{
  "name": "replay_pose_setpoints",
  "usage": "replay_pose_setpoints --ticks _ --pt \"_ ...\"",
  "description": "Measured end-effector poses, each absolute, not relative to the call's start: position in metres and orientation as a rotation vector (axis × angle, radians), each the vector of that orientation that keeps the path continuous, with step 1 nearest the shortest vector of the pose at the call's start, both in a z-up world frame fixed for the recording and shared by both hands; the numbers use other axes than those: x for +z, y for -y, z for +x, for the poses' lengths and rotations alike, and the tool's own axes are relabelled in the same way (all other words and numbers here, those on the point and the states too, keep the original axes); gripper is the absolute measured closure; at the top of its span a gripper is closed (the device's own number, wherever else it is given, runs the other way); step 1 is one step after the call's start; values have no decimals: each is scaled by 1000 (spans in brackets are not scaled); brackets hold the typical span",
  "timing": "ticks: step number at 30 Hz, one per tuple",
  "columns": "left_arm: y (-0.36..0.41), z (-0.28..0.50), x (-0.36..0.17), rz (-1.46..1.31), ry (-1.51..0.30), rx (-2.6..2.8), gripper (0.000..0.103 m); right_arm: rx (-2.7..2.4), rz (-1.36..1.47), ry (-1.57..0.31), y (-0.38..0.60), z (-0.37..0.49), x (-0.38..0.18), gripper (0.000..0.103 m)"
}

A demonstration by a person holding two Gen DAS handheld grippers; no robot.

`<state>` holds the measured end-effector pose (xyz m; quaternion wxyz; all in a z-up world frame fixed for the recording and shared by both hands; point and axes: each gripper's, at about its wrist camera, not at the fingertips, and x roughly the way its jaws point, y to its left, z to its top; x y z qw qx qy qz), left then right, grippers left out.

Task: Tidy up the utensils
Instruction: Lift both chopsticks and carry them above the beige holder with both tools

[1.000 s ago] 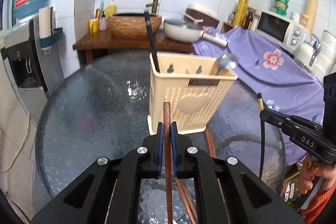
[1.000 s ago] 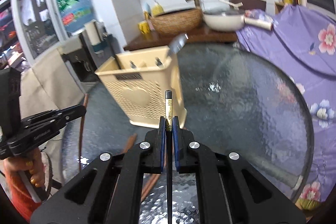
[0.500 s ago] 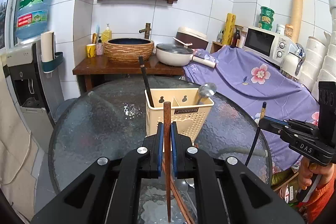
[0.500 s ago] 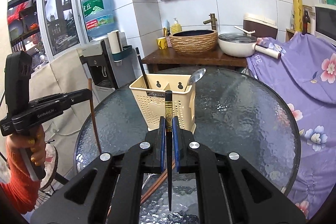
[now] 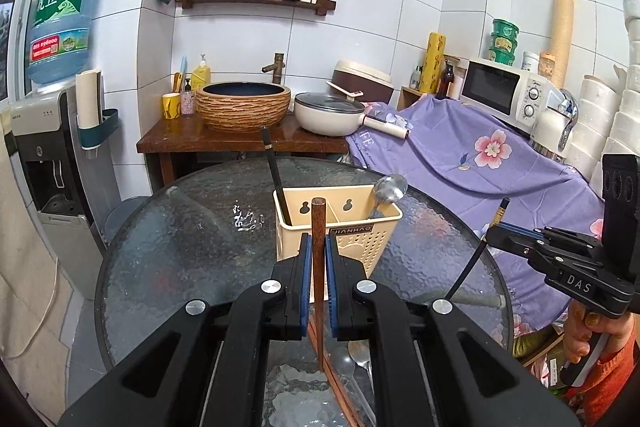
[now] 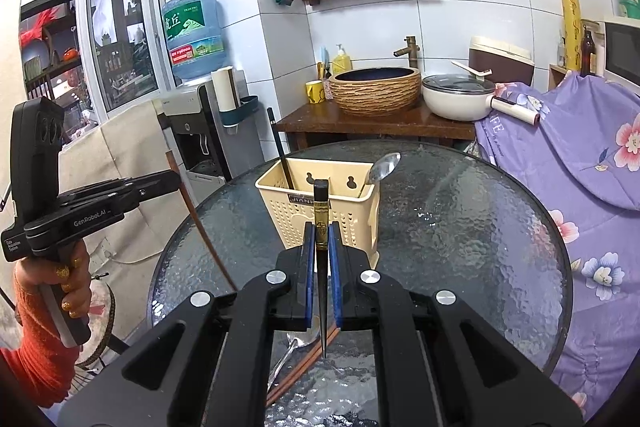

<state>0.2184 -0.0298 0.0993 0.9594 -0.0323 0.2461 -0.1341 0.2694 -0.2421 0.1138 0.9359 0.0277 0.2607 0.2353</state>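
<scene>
Left gripper (image 5: 316, 263) first: blue pads clamped tight on a brown wooden chopstick (image 5: 318, 247), held upright, its lower tip hanging above the glass table (image 5: 180, 247). Straight ahead, near the table's middle, stands the cream utensil basket (image 5: 340, 227), with a black chopstick (image 5: 274, 179) leaning in its left compartment and a metal spoon (image 5: 386, 189) in its right. Below the gripper, at the near edge, lie spoons (image 5: 352, 359) and another brown chopstick. Off to the right, the right gripper (image 5: 494, 235) hangs over the table's right edge.

Over to the right wrist view: right gripper (image 6: 320, 251) is pinched shut on a black chopstick with a gold band (image 6: 321, 223), also upright, tip clear of the glass. Basket (image 6: 304, 215) dead ahead. At left, the left gripper (image 6: 174, 179) carries its brown chopstick (image 6: 200, 227) slanting down beside the table's left edge.
</scene>
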Motion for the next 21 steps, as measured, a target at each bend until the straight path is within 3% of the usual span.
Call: replay_pose_setpoints --ticks 11,21 --pt "31 224 128 -43 -478 -305 96 517 46 -528 234 285 148 95" --pt "33 241 224 -59 -351 -317 96 526 40 -391 223 301 235 95"
